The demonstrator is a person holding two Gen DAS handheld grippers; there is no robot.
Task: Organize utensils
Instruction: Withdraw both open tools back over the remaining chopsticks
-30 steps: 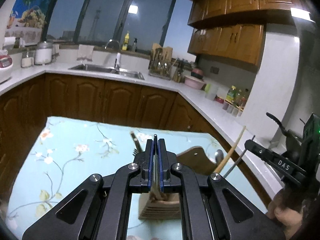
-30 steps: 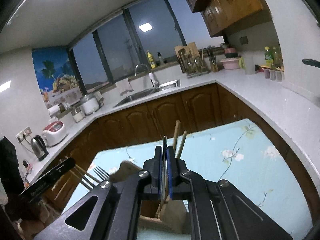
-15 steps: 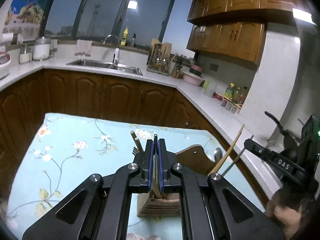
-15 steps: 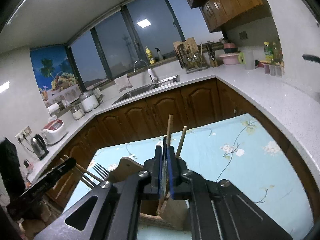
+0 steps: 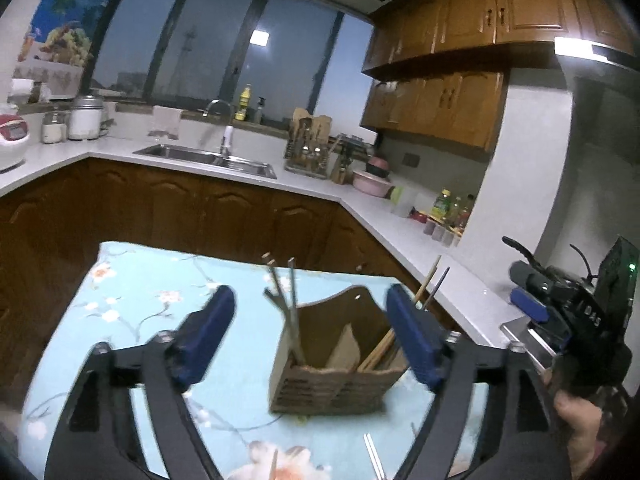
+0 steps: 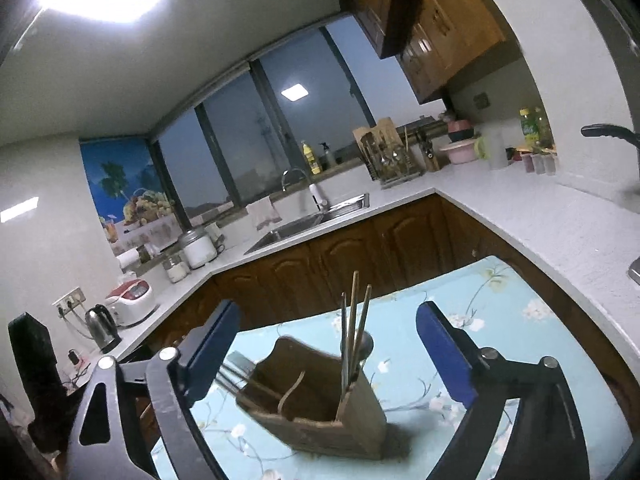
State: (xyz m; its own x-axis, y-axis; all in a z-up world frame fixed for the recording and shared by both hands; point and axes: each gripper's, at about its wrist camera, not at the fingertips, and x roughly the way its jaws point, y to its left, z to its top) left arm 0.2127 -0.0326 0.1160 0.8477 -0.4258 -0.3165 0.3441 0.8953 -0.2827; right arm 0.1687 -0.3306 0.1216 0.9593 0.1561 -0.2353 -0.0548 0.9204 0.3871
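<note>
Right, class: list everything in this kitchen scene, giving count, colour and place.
utensil holder: one, brown wood, on tablecloth
chopsticks: several, brown, upright in holder
metal cutlery: at least two, silver, holder's other compartment
tablecloth: one, pale blue floral, under holder
sink: one, steel, under window
kettle: one, steel, on counter
left gripper: one, black with blue pads, jaws just been opening, nothing between them
right gripper: one, black with blue pads, jaws just been opening, nothing between them

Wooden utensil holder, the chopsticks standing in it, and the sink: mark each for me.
Wooden utensil holder (image 5: 326,390), left wrist view, on its slatted front wall.
Chopsticks (image 6: 353,322), right wrist view, on the middle of the upright sticks.
Sink (image 5: 188,155), left wrist view, on the basin.
</note>
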